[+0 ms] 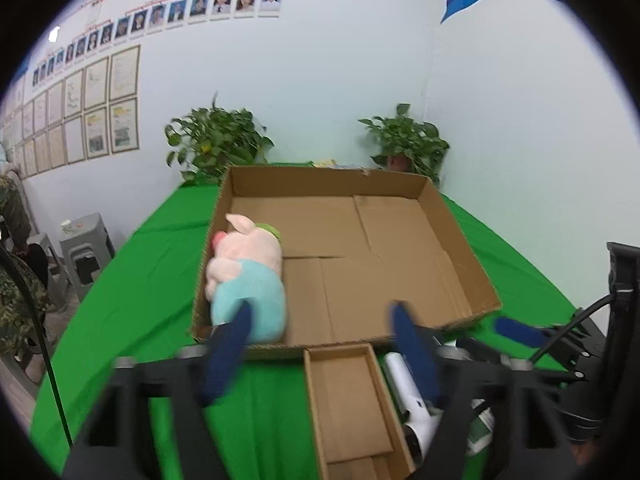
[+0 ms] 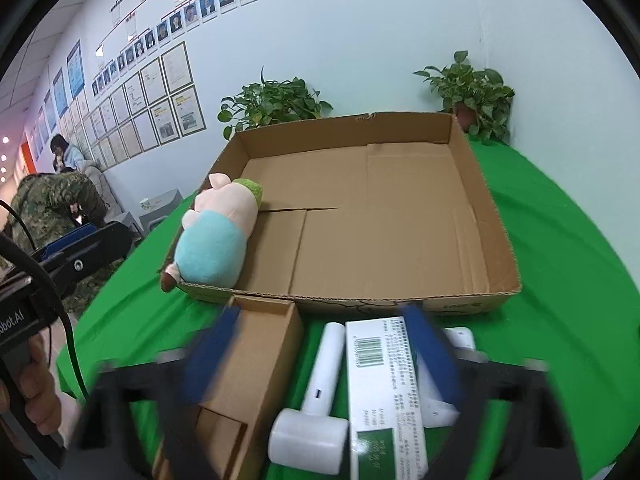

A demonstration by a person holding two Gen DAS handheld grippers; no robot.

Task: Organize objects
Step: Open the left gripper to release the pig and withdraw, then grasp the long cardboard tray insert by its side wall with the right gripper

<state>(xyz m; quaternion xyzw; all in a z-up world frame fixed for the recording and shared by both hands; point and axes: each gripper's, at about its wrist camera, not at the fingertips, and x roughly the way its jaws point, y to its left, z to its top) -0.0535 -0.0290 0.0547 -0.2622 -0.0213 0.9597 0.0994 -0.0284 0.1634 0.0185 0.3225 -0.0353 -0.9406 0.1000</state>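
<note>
A large shallow cardboard box [image 1: 452,240] [image 2: 484,216] lies on the green table. A pink plush pig in a blue shirt [image 1: 250,280] [image 2: 218,236] lies in its left near corner. A small open cardboard box [image 1: 348,396] [image 2: 256,364] sits in front of it. Beside that lie a white hammer-shaped device [image 2: 320,396] [image 1: 412,396], a white and green carton [image 2: 384,392] and another white device [image 2: 444,392]. My left gripper [image 1: 320,344] is open and empty, above the small box. My right gripper [image 2: 320,352] is open and empty, above the white device and carton.
Two potted plants [image 1: 216,140] [image 1: 408,144] stand at the table's far edge against the wall. Grey stools [image 1: 86,248] stand left of the table, and people [image 2: 52,200] sit further left. The right gripper's body [image 1: 560,344] shows at right in the left wrist view.
</note>
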